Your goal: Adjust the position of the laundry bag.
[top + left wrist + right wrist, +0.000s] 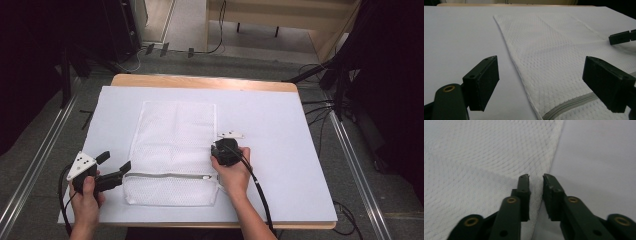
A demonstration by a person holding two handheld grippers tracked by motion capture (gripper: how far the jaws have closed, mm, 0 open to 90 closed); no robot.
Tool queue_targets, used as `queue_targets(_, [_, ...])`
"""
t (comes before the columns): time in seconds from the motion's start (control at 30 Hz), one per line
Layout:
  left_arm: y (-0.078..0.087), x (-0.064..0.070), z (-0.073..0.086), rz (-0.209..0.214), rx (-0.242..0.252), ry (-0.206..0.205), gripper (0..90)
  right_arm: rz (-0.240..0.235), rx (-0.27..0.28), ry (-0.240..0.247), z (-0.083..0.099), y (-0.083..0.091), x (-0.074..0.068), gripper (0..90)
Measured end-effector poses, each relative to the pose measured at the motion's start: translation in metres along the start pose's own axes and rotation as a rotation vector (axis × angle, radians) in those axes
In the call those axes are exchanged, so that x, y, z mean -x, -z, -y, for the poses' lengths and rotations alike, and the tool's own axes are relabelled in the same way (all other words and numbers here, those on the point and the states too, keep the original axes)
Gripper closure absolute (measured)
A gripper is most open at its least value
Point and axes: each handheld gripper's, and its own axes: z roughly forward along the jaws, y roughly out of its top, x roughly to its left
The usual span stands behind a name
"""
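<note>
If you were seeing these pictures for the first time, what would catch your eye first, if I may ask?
A white mesh laundry bag lies flat mid-table on the pale sheet, its grey zipper running across near the person's edge. The left gripper is wide open at the zipper's left end. The right gripper, jaws nearly closed, straddles the bag's right edge.

We saw a white mesh bag (172,150) with a dotted weave and a grey zipper (165,175) between our black tools, left tool (116,167) and right tool (535,178), on a white surface (270,125) edged in light wood.
</note>
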Motion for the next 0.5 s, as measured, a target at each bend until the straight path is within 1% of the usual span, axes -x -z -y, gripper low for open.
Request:
queue_targets(0.03, [-0.001, 0.001, 0.0, 0.001, -0.001, -0.002, 14.2, -0.004, -0.003, 0.001, 0.0, 0.0, 0.0, 86.8])
queue_targets(0.07, [-0.001, 0.002, 0.0, 0.003, -0.002, -0.002, 14.2, -0.024, -0.005, -0.002, 0.0, 0.0, 0.001, 89.8])
queue_targets(0.1, [-0.001, 0.003, 0.0, 0.003, -0.003, -0.006, 14.2, -0.032, -0.01, -0.008, 0.0, 0.0, 0.002, 90.0])
queue_targets(0.17, [-0.002, 0.004, 0.0, 0.004, -0.01, -0.014, 14.2, -0.035, -0.008, 0.004, 0.0, 0.002, 0.003, 90.0])
queue_targets(0.27, [-0.003, 0.005, 0.001, 0.006, -0.014, -0.014, 14.2, -0.042, 0.0, 0.017, 0.001, 0.004, 0.005, 90.0])
queue_targets(0.33, [-0.003, 0.005, 0.001, 0.007, -0.014, -0.017, 14.2, -0.049, 0.006, 0.012, 0.001, 0.008, 0.01, 90.0])
queue_targets(0.4, [-0.003, 0.005, 0.001, 0.007, -0.016, -0.017, 14.2, -0.048, 0.006, 0.014, 0.001, 0.01, 0.011, 90.0])
queue_targets(0.5, [-0.003, 0.005, 0.001, 0.008, -0.015, -0.016, 14.2, -0.031, 0.005, 0.029, 0.001, 0.016, 0.021, 90.0])
